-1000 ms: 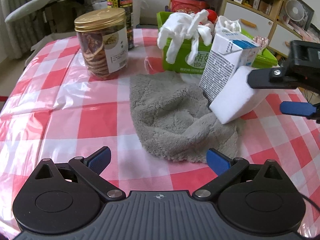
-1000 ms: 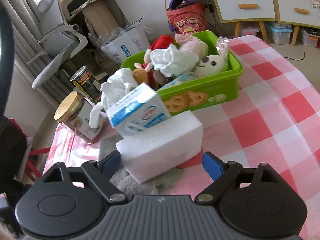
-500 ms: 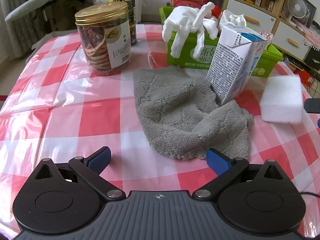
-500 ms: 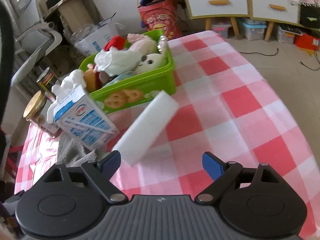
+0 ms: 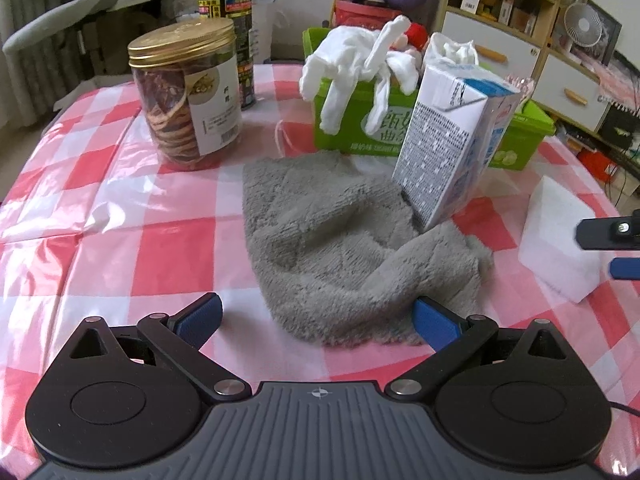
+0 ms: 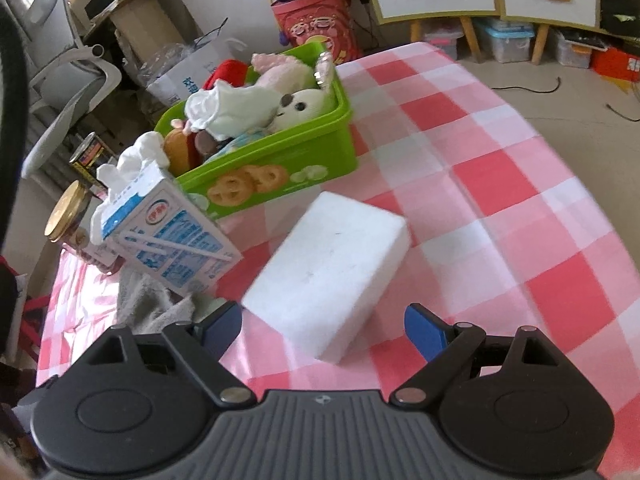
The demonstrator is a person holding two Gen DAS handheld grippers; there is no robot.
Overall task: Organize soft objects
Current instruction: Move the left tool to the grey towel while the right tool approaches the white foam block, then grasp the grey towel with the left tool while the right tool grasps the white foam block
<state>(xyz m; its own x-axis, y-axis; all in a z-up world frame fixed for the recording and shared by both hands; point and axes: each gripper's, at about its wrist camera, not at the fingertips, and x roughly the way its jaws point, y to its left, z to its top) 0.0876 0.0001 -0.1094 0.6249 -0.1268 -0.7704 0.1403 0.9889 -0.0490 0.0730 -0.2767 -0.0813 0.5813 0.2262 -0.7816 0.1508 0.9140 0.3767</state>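
A white sponge block (image 6: pixel 332 276) lies on the checked tablecloth just in front of my open, empty right gripper (image 6: pixel 323 326); it also shows in the left wrist view (image 5: pixel 556 240). A crumpled grey towel (image 5: pixel 352 248) lies in front of my open, empty left gripper (image 5: pixel 318 316), its near edge between the fingertips. A green basket (image 6: pixel 276 160) holds plush toys, with white gloves (image 5: pixel 352 68) draped over its rim. A tilted milk carton (image 5: pixel 452 144) leans on the towel.
A gold-lidded jar of dried slices (image 5: pixel 188 92) and a dark can (image 5: pixel 232 44) stand at the back left. The table edge curves away on the right (image 6: pixel 560 152). Chair, shelves and drawers stand beyond the table.
The sponge left my right gripper and now rests on the cloth to the right of the carton. The right gripper pulled back and stays open. The left gripper barely moved.
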